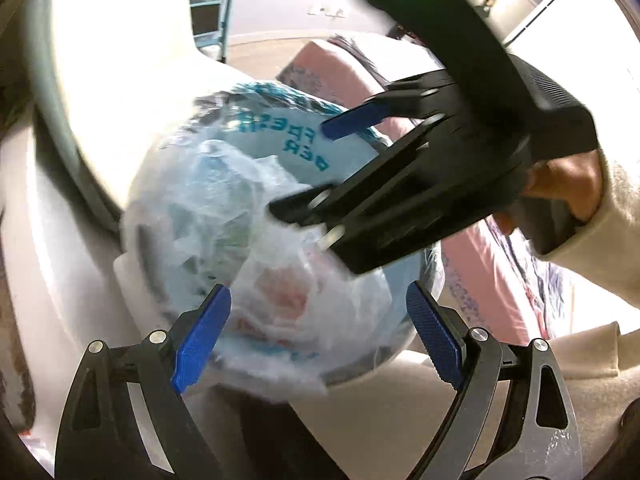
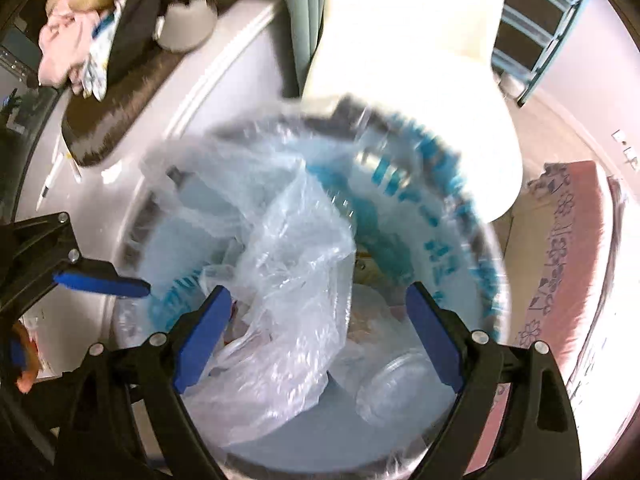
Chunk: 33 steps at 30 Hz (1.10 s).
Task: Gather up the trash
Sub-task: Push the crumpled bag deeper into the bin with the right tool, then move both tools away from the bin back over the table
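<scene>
A round bin (image 2: 498, 264) lined with a pale blue bag with teal print (image 1: 280, 140) stands right below both grippers. Crumpled clear plastic bags (image 2: 280, 264) and a clear plastic cup (image 2: 396, 384) lie inside it. My right gripper (image 2: 318, 336) hangs open above the bin's opening, its blue pads wide apart and pressing on nothing. In the left wrist view the right gripper (image 1: 320, 168) reaches in from the upper right, held by a hand (image 1: 560, 184). My left gripper (image 1: 318, 336) is open over the plastic (image 1: 240, 240) too, empty. One of its blue fingers (image 2: 100, 282) shows at the bin's left edge.
A bright white shape (image 2: 400, 60) rises just behind the bin, with a teal curtain (image 2: 300, 20) beside it. A pink floral mat (image 2: 568, 248) lies to the right. At the back left, a dark mat (image 2: 112, 120) carries piled clothes (image 2: 76, 52) and a white bowl (image 2: 184, 28).
</scene>
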Motion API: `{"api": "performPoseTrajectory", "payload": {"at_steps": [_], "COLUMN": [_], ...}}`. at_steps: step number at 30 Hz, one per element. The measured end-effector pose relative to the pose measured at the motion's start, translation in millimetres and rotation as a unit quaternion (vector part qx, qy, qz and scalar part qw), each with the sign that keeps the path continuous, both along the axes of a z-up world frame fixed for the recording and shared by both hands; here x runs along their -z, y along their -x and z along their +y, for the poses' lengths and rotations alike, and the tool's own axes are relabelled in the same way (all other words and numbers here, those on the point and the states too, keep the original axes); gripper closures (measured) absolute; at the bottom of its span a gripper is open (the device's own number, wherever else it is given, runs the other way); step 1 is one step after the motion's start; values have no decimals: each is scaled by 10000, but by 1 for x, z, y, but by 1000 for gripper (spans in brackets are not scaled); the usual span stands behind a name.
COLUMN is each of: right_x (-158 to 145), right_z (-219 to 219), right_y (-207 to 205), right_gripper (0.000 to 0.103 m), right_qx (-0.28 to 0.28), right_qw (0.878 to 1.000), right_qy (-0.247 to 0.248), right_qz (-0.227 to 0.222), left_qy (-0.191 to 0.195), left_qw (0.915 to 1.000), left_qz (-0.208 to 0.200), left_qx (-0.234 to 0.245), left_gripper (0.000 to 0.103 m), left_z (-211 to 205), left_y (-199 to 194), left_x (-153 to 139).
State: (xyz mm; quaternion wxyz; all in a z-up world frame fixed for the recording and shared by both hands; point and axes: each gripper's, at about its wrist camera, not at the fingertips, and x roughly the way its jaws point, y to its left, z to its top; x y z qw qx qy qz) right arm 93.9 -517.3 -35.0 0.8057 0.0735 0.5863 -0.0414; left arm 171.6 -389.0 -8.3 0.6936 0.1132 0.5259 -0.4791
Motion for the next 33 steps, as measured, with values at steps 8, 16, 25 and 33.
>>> {"api": "performPoseTrajectory", "payload": {"at_steps": [8,16,25,33], "right_x": [-12,-9,3,-8], "right_z": [22,45,66,100], "right_y": [2,7,8,-9], "right_gripper": [17,17,17,17], "right_qx": [-62,-239,-462,-1002], "right_qw": [9991,9987,9976,9944], "right_qy": [-342,-426,-510,-339], "right_qz": [-229,-131,-17,-67], "left_qy": [174,67,67,89], "left_qw": [9997,9994,9985,9936], "left_qz": [-124,-277,-263,-348], "left_qx": [-97,-177,-485,-1073], "left_gripper": [17,17,17,17], "left_z": [29,45,63,95], "left_y": [19,21,24,25], "left_x": [-4,-1,0,-8]}}
